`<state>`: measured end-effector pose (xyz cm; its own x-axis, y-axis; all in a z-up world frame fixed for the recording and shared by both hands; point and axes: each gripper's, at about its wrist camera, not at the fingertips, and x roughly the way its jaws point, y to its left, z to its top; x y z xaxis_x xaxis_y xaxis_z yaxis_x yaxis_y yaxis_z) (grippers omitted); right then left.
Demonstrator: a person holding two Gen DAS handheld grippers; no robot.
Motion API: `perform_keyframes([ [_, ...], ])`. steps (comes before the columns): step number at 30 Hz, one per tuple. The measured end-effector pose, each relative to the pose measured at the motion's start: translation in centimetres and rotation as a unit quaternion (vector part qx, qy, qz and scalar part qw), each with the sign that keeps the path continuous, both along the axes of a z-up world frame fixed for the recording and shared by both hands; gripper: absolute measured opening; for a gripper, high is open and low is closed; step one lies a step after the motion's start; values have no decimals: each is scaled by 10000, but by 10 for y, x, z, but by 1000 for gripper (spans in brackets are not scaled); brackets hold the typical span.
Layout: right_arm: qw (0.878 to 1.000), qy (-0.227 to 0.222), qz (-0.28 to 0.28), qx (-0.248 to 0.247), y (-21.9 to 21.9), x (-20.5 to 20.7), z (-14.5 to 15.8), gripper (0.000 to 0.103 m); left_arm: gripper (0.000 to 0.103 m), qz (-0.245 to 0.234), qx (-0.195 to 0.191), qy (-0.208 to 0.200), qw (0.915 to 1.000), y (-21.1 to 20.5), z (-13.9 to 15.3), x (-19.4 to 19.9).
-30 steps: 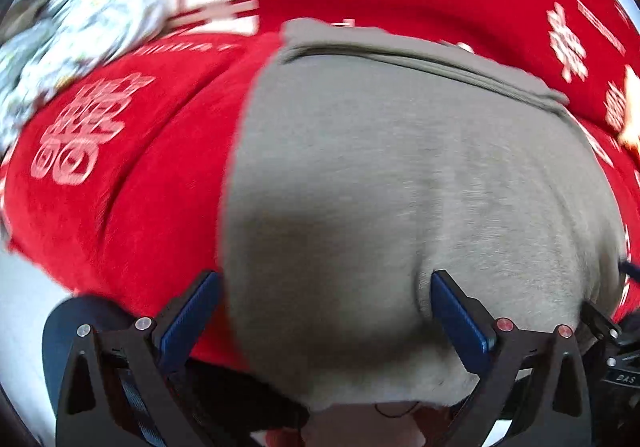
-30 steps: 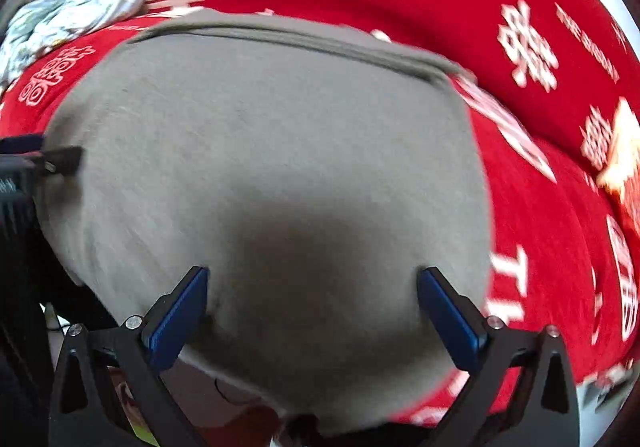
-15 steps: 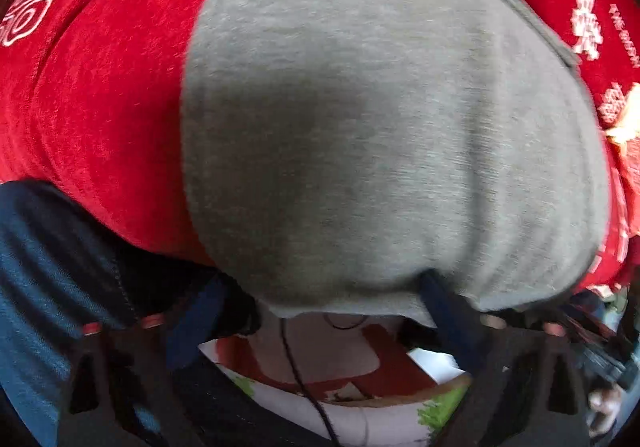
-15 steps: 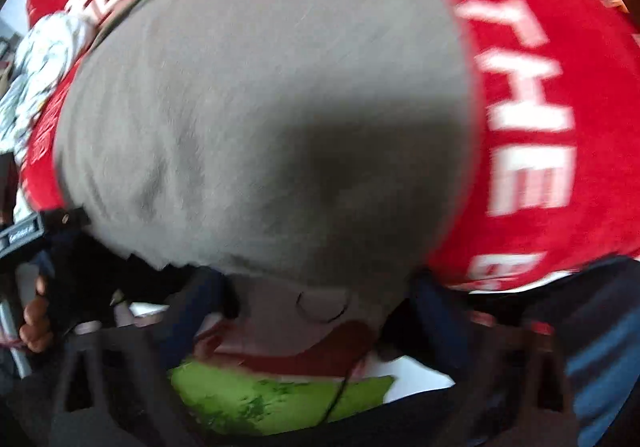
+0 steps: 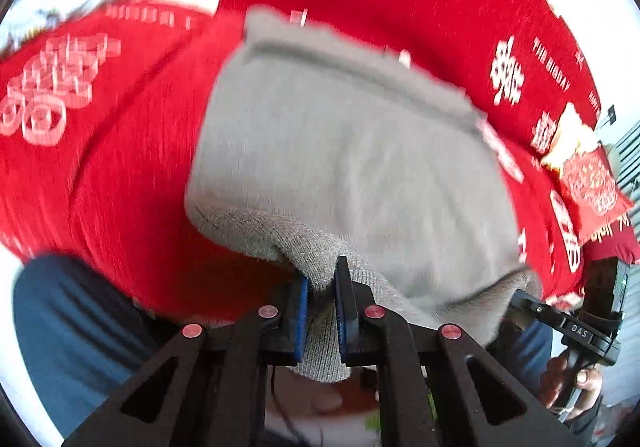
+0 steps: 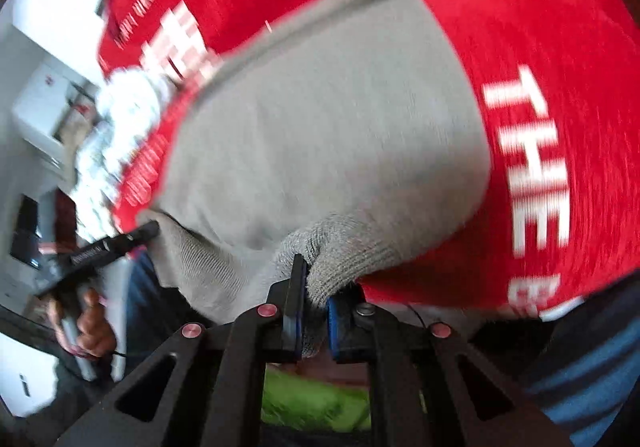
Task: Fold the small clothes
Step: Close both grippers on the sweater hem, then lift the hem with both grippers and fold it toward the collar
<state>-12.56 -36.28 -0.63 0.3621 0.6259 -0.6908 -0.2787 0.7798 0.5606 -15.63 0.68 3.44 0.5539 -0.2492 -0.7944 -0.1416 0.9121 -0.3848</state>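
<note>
1. Step in hand, judged: first fold of grey knit garment (image 5: 352,167), near hem pinched at two corners and ready to carry over toward far band at 12 o'clock.
2. Next move, judged: both corners raised together and swept toward 12 o'clock, level with each other, so near hem lands square on far band; uneven lift likely to skew the fold.
3. Left claw (image 5: 322,301): closed on near-left corner of garment, knit bunched between blue pads and hanging out below them toward 6 o'clock.
4. Garment in left view: spread flat on red printed cloth (image 5: 120,151), body running from claw up toward 12 o'clock, far band at roughly 1 o'clock.
5. Right claw (image 6: 314,305): clamped on near-right corner, fabric wadded between pads.
6. Garment in right view (image 6: 328,135): lying from claw up toward 12 o'clock, far band slanting to 1 o'clock; red cloth lettering at 3 o'clock.
7. Patterned pale laundry (image 6: 120,115) at 10 o'clock, apart from garment. Both views motion-blurred; fine detail unreadable.
</note>
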Motion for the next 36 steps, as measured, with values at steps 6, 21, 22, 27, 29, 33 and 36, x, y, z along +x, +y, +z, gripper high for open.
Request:
perform_keyframes([
  [6,9978,-405,-495,156,-2,51,14,9,13,272,154,-263,9992,19,13,57],
  [21,9970,-533,-537,-143,9,83,1,10,59,411,-673,-16,9969,35,-22,71],
  [22,9971,-537,-520,-155,10,82,1,11,76,483,-795,-19,9957,37,-23,66],
  [27,9970,-568,-496,-171,10,82,2,11,90,531,-990,-106,9936,31,-25,51],
  [29,9970,-550,-515,-155,9,82,2,11,87,431,-1123,80,9927,20,-31,54],
  [33,9968,-545,-578,-117,10,81,1,11,39,48,-824,364,9959,-9,-39,61],
  [36,9966,-602,-539,-187,12,79,2,11,17,49,-830,292,9961,-9,-37,62],
])
